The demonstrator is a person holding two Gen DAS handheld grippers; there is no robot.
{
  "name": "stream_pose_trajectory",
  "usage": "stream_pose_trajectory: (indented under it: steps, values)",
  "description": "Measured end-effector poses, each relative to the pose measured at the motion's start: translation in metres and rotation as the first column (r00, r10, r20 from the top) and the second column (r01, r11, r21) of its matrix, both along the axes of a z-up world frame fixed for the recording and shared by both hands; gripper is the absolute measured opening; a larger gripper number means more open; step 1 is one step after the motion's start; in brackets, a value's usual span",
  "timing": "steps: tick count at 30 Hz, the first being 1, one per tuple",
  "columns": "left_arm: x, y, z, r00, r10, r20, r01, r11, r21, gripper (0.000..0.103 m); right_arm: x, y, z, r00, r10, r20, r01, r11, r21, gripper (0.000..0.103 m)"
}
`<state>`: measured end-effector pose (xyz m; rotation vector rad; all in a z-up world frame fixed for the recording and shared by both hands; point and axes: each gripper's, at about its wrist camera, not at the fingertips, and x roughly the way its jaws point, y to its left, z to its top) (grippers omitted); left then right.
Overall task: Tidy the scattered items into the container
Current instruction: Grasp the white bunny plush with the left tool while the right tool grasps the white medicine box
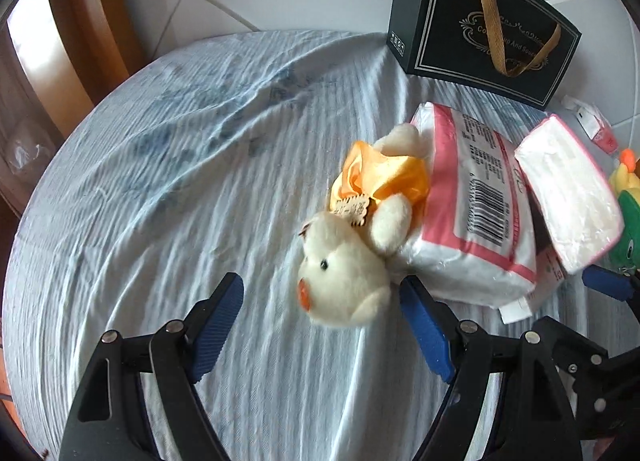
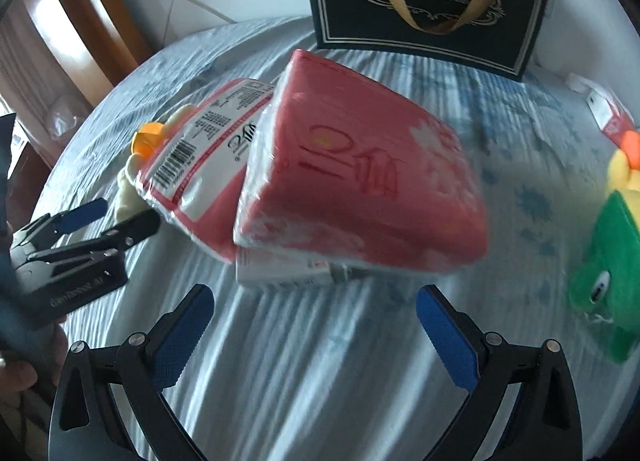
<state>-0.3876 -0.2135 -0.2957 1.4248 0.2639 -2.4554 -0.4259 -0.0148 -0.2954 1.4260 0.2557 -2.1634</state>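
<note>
A cream plush bear [image 1: 352,261] with an orange bow lies on the blue cloth, its head just ahead of my open left gripper [image 1: 320,301], between the fingers but not touched. Two pink-and-white tissue packs [image 1: 476,213] [image 2: 360,189] lean on each other beside it, one partly resting on a small box [image 2: 284,271]. My right gripper [image 2: 314,315] is open and empty just short of the red pack. The black gift bag [image 1: 484,25] [image 2: 428,1] with gold handles stands at the table's far edge.
A green and yellow plush toy [image 2: 612,261] lies at the right. A small white-and-red carton [image 2: 604,113] lies near the far right edge. The left gripper [image 2: 80,237] shows at the right wrist view's left. A wooden chair [image 1: 80,41] stands beyond the round table.
</note>
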Motion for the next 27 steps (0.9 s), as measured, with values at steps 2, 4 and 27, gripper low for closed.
stream_pose_trajectory:
  steps: [2, 4, 27]
  values:
    - [-0.004, 0.001, -0.004, 1.0, -0.007, -0.003, 0.007, 1.0, 0.0, 0.077, -0.003, -0.005, -0.004, 1.0, -0.003, -0.021, 0.003, 1.0, 0.001, 0.103]
    - [-0.008, 0.002, -0.008, 1.0, -0.009, 0.005, 0.009, 1.0, 0.006, 0.076, -0.006, -0.009, -0.008, 0.999, -0.001, -0.032, 0.001, 1.0, 0.004, 0.101]
    - [0.042, 0.022, 0.053, 0.995, -0.016, -0.1, 0.017, 1.0, 0.008, 0.035, 0.028, -0.007, 0.03, 0.994, 0.067, -0.089, -0.067, 0.998, -0.006, 0.063]
